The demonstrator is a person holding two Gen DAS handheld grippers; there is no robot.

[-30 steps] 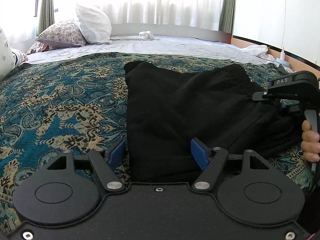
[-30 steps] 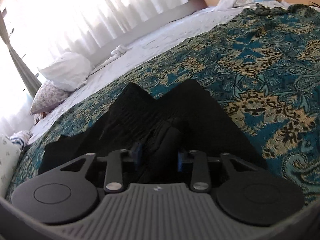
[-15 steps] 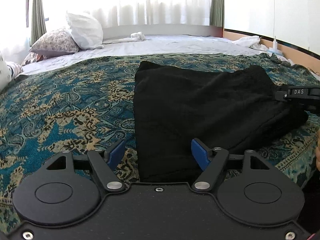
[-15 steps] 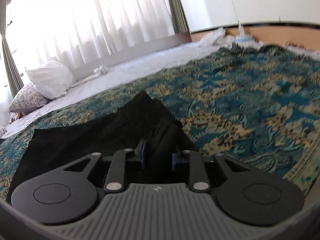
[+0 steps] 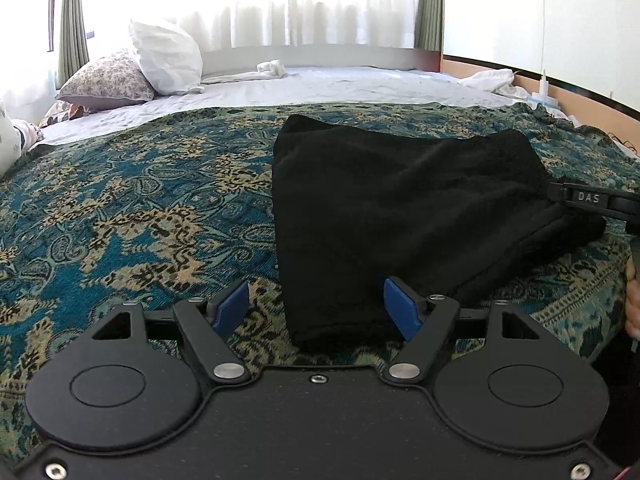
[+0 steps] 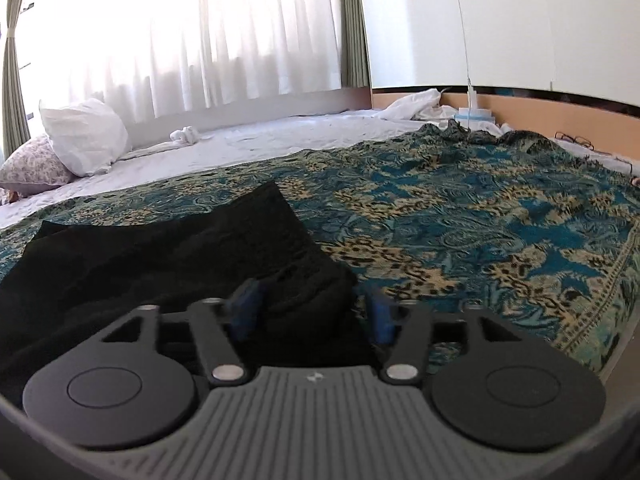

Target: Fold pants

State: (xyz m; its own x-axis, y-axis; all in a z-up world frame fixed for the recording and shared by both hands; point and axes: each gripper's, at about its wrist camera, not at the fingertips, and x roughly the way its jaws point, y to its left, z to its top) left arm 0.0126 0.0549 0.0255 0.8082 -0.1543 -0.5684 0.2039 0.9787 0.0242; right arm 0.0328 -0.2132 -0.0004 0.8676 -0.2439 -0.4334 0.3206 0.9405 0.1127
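black pants (image 5: pixel 400 216) folded on the patterned bedspread (image 5: pixel 120 216)

soft, limp knit, likely to slump and bunch; best pinched at a doubled edge or corner; left gripper (image 5: pixel 316 310) jaws spread wide over the near corner; right gripper (image 6: pixel 312 312) jaws parted, released around a bunched edge

One legible marking is present. The letters "DAS" appear in light capitals on the black body of the right gripper (image 5: pixel 592 200), at the right edge of the left wrist frame, at mid-height. In the right wrist frame, a small pale emblem sits at lower centre on the ribbed grey housing; it contains no readable characters.
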